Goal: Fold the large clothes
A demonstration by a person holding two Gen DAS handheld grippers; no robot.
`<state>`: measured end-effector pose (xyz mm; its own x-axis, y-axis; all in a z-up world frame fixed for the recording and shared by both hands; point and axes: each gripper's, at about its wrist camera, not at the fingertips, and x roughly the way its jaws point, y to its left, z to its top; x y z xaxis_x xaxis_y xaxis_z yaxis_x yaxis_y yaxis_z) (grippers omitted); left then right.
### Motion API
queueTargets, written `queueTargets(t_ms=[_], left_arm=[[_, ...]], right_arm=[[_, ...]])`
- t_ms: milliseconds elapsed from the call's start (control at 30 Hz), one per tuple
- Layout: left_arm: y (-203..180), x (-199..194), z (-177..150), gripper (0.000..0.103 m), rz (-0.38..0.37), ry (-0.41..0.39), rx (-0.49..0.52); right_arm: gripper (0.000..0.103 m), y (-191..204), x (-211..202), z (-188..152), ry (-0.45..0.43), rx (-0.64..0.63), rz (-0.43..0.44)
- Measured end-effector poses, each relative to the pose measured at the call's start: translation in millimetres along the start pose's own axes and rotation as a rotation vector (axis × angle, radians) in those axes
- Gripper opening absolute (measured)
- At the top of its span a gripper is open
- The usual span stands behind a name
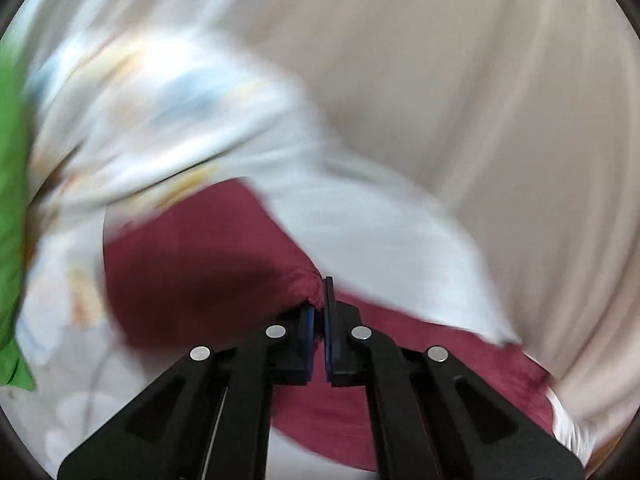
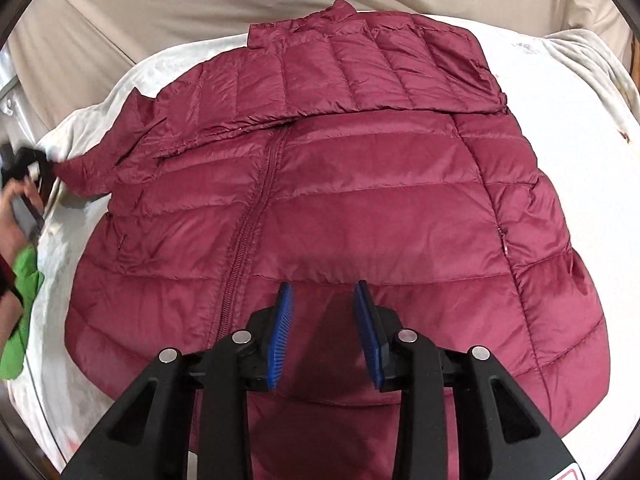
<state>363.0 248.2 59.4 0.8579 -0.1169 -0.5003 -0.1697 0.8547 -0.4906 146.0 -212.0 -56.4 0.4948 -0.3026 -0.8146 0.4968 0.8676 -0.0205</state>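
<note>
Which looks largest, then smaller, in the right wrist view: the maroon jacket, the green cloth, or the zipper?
1. The maroon jacket fills most of the view.
2. The green cloth, cut off by the left edge, so its true size is unsure.
3. The zipper, a long but very thin line.

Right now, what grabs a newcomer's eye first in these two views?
The maroon puffer jacket fills the middle of the right wrist view, spread zipper-up on a white sheet, one sleeve folded across its chest. At the far left, the left gripper pinches the other sleeve's cuff. The right gripper hangs open over the hem.
</note>
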Motion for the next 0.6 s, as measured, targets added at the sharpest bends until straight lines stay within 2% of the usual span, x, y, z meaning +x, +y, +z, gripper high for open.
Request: queueTargets(t_ms=[67,133,200,233,300,367,433,500,567,600], left_arm=[[-80.9,-22.1,-12.5,0.002,-0.138,-0.001,0.128],[-158.3,-35.8,-44.1,0.002,-0.262,0.044,0.244],[-218.2,-40.1,-87.9,0.003,-0.348,0.112,0.329],[-247.4,-40.2,-120.0,0.003,-0.38,0.161,0.378],[-286.2,-30.0,-187.6,0.006,-0.411,0.297,0.43],[-296.4,-19.9,-243.3,0.011,-0.407,0.42,0.426],[-292.4,-17.0,-288.2,0.019,-0.363,0.502,0.412],[-279.7,-17.0,-307.4,0.026,-0.344,0.536,0.368],[-262.2,-17.4,-304.2,0.04,-0.338,0.528,0.328],[-251.2,-22.2,-295.9,0.048,-0.327,0.498,0.306]], right_arm=[[0.033,0.5,-1.3,0.4,-0.004,0.01,0.013],[0.033,-0.1,-6.1,1.3,-0.017,0.017,0.024],[0.033,-4.2,-12.3,1.3,-0.034,0.018,0.017],[0.036,-8.8,-16.1,0.6,-0.044,0.017,0.005],[0.041,-22.3,-21.9,-1.8,-0.055,0.029,-0.017],[0.042,-38.2,-25.7,-5.1,-0.055,0.053,-0.031],[0.042,-61.4,-30.6,-9.5,-0.052,0.086,-0.055],[0.044,-80.9,-36.1,-12.0,-0.064,0.108,-0.079],[0.047,-97.6,-40.5,-8.2,-0.081,0.121,-0.098],[0.048,-102.8,-41.6,-5.0,-0.089,0.121,-0.101]])
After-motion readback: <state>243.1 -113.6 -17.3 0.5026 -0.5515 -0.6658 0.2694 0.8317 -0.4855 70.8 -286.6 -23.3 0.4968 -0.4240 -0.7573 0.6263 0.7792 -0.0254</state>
